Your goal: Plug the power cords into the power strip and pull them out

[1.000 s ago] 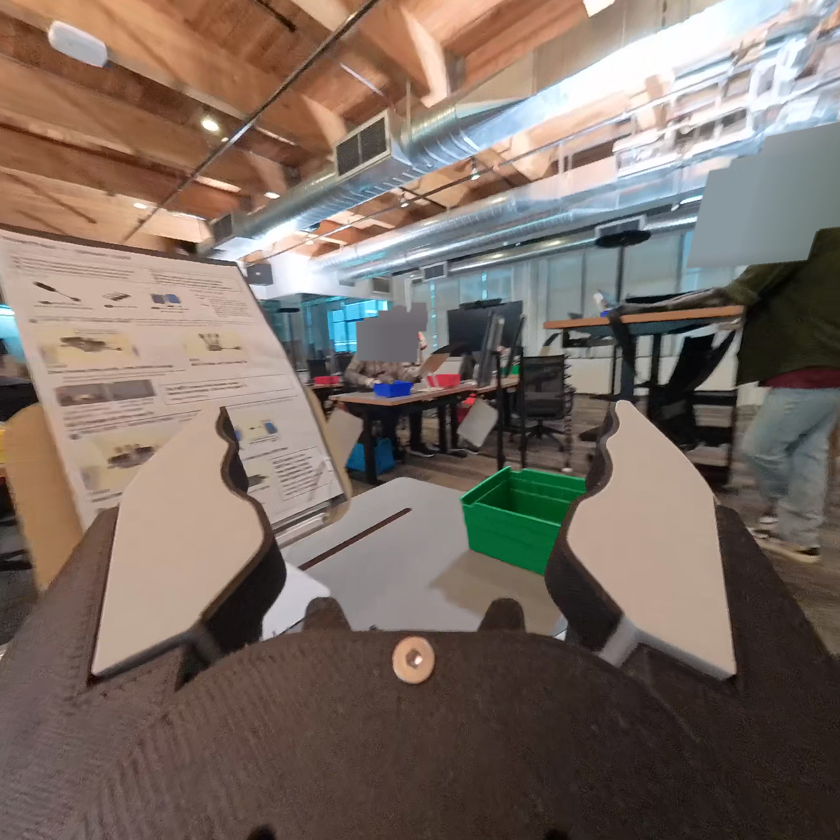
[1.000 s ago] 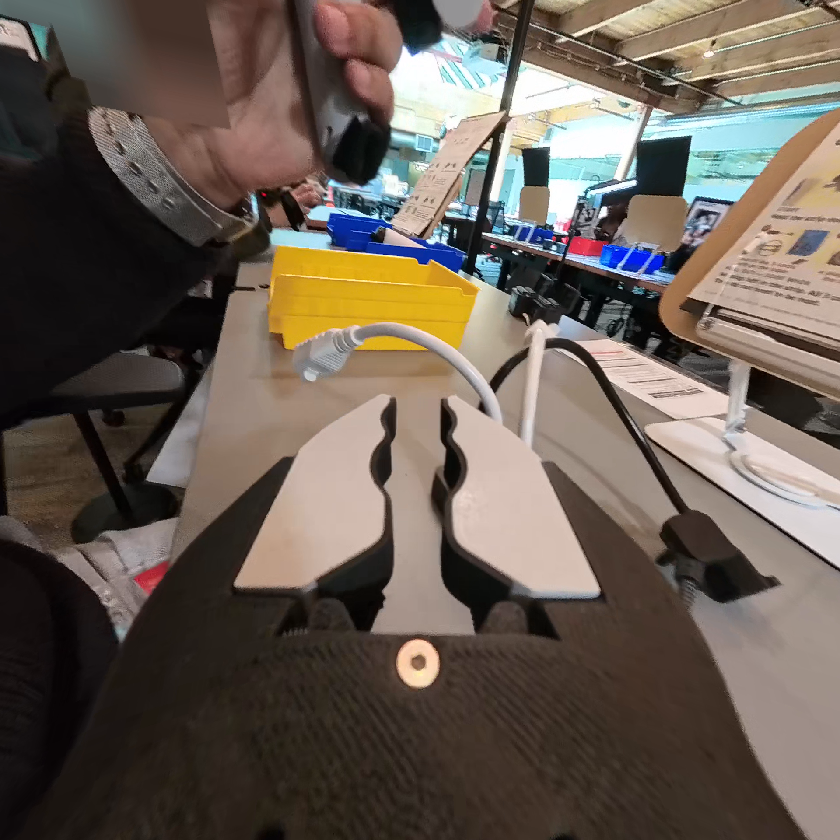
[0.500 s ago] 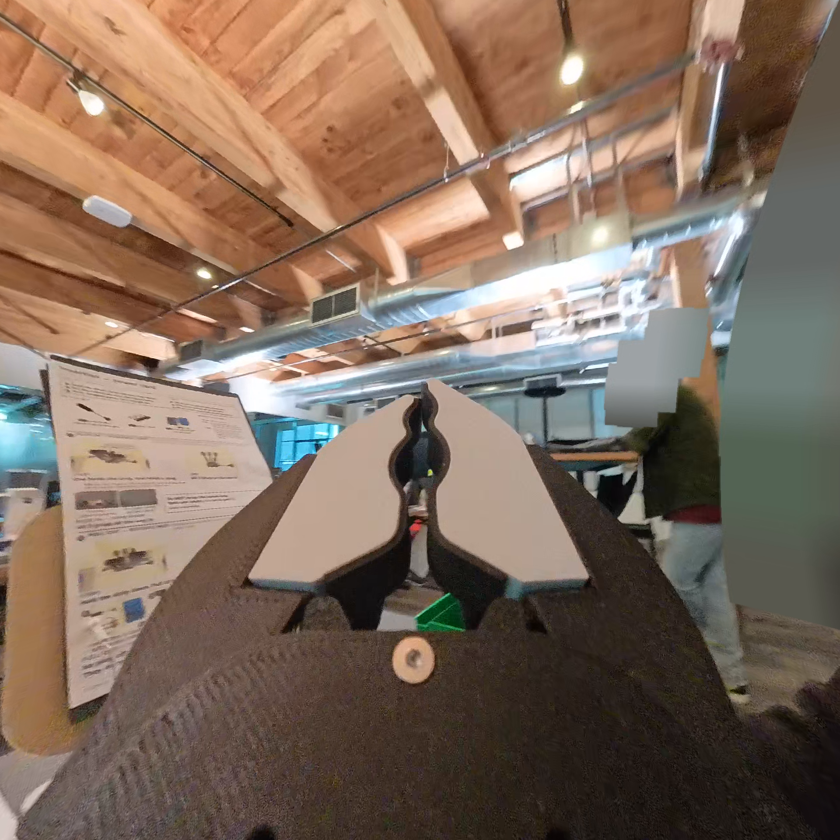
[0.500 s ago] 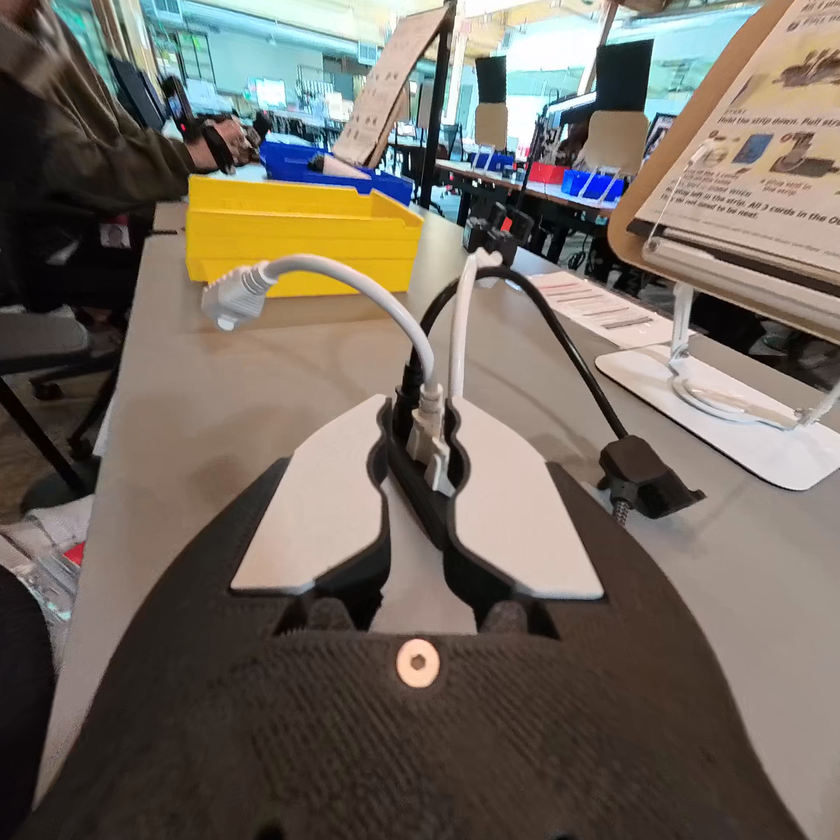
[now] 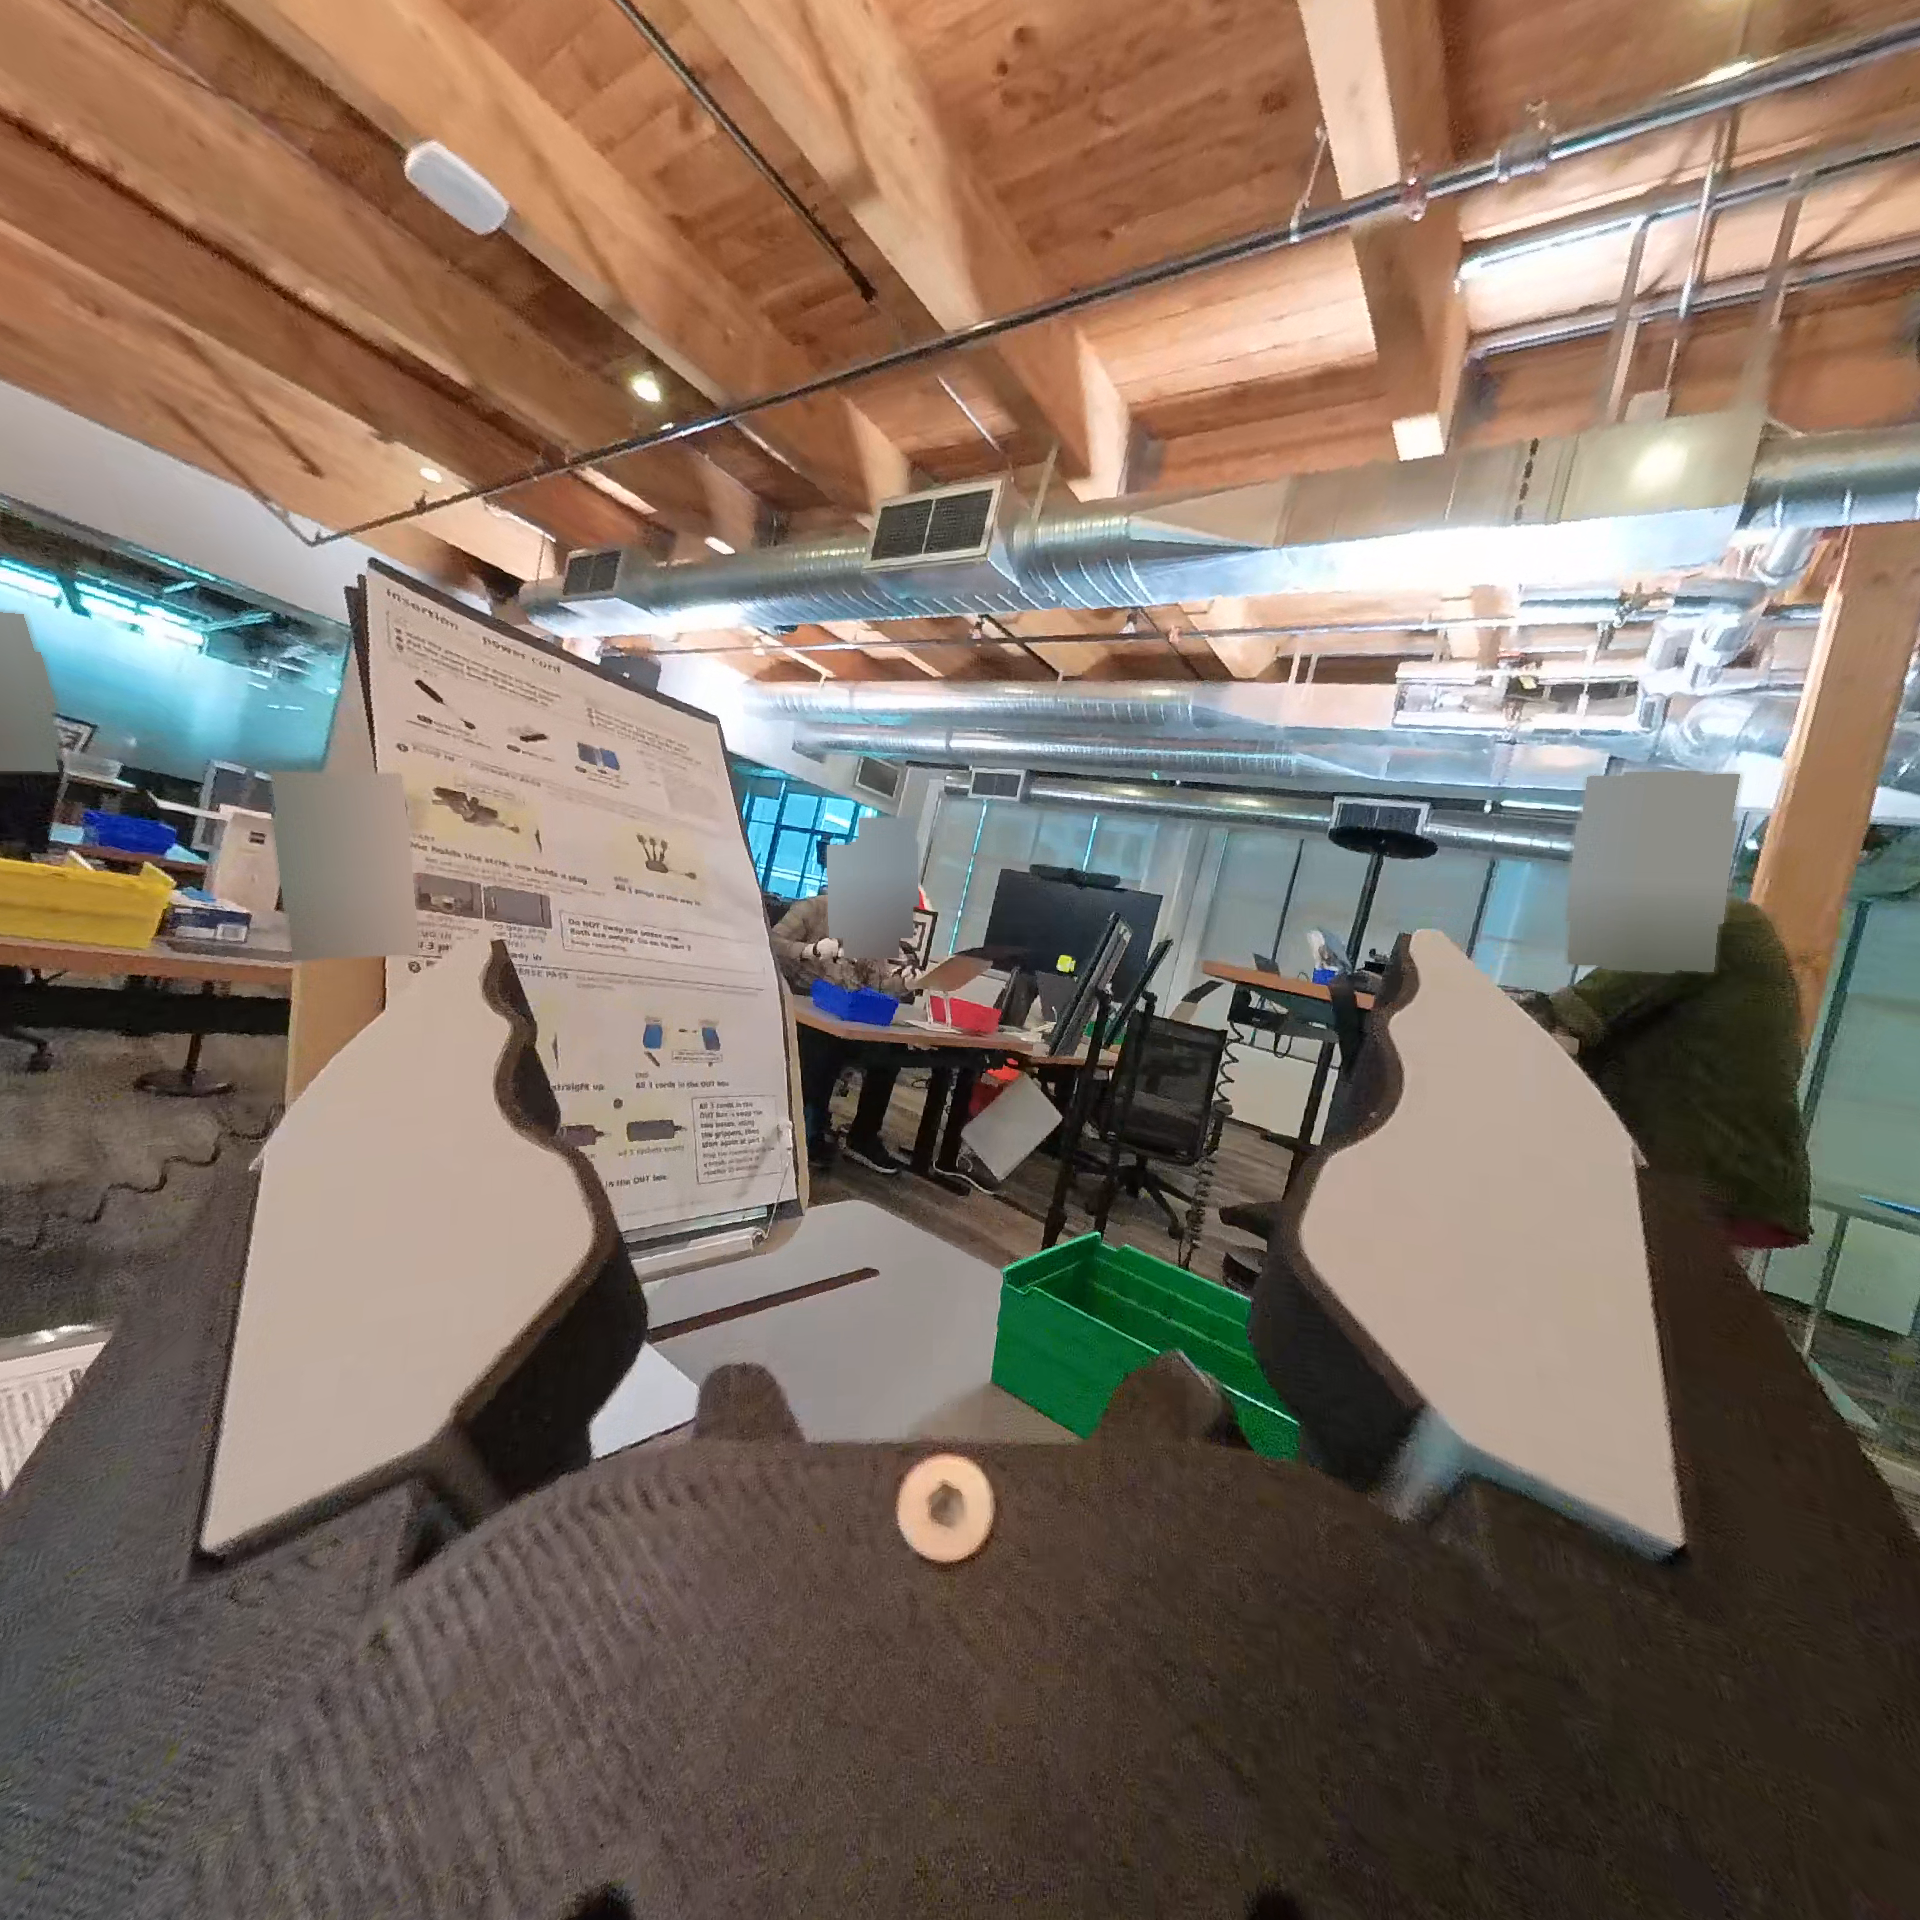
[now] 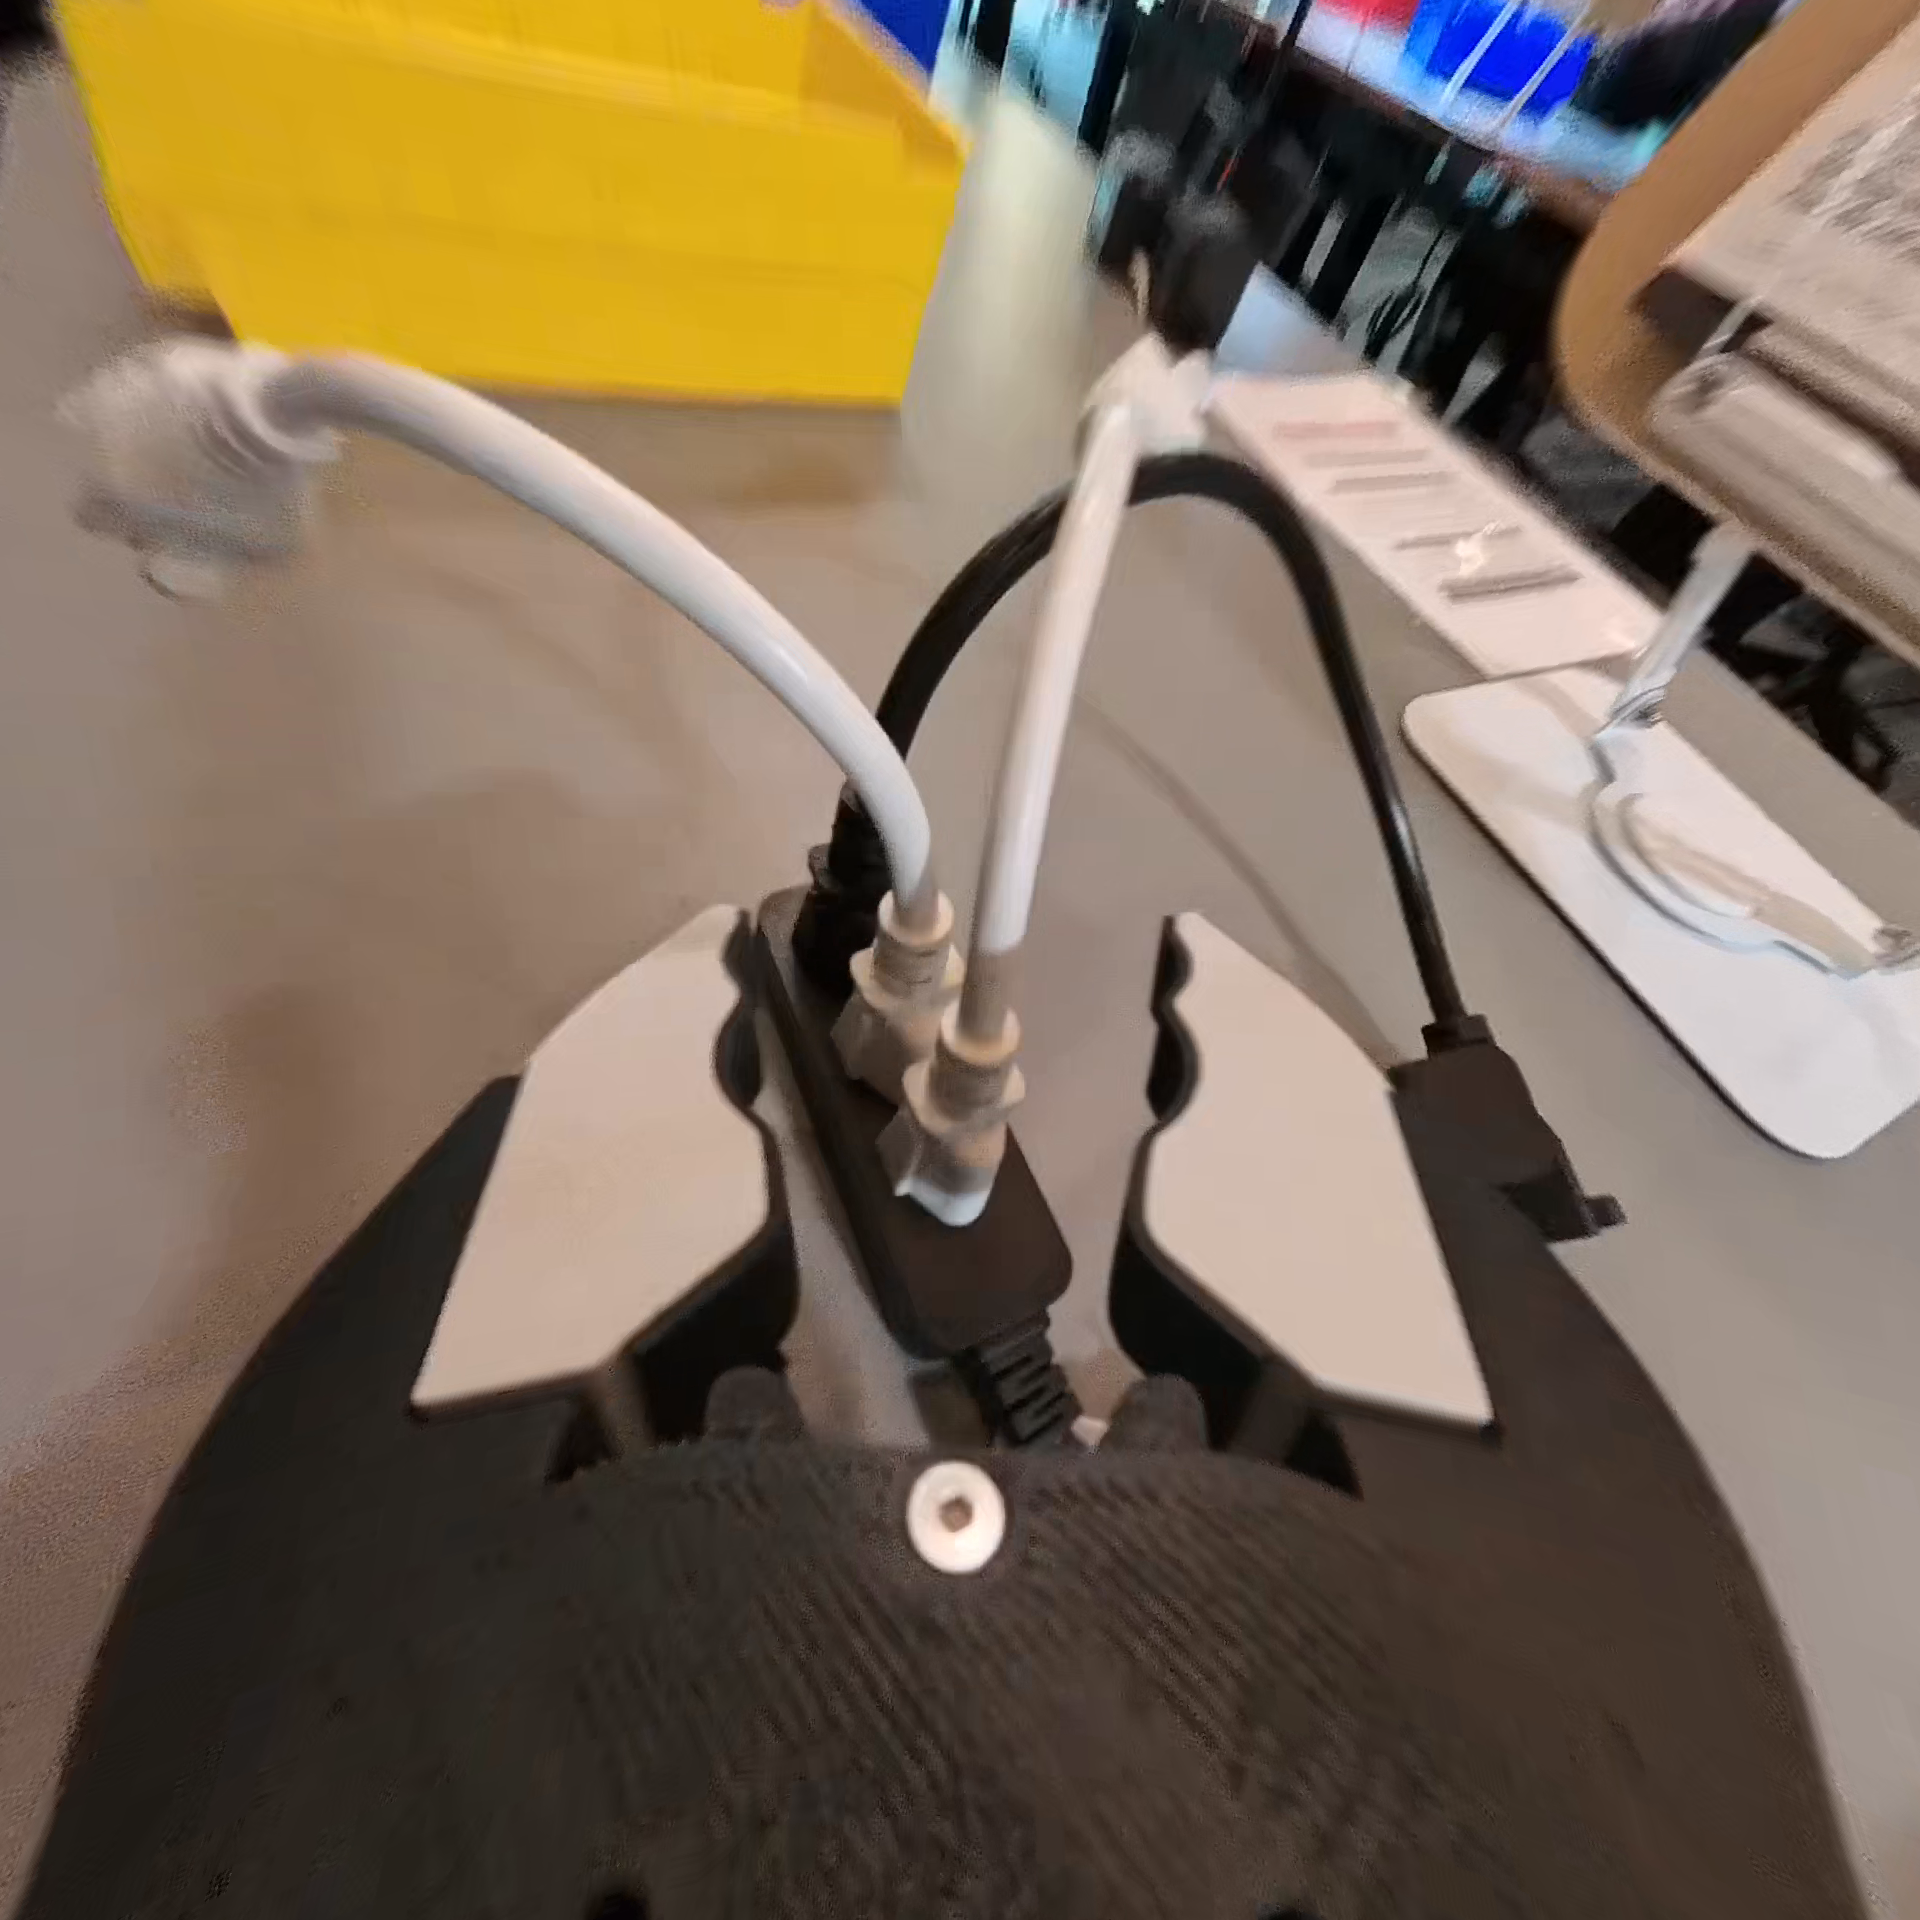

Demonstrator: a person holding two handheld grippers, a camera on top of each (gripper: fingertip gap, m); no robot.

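Black oblong power strip [image 6: 925, 1195] lies on the grey bench [image 6: 416, 831] between the spread fingers of the right claw [image 6: 951, 1029], which do not grip it, with 2 white cords [image 6: 727, 623] and 1 black cord [image 6: 1340, 665] plugged in. Beyond stands a yellow plastic bin [image 6: 540, 197]. The left claw [image 5: 945, 1039] hangs wide apart, holding nothing, above a green plastic bin [image 5: 1101, 1340].

Black power strip [image 6: 925, 1174] flat on table, two white cords [image 6: 1039, 686] plugged in

Right gripper [image 6: 951, 961] spread wide around the black power strip [image 6: 914, 1164] at frame centre — two white cords [image 6: 727, 623] plugged in; yellow bin [image 6: 499, 197] upper left.
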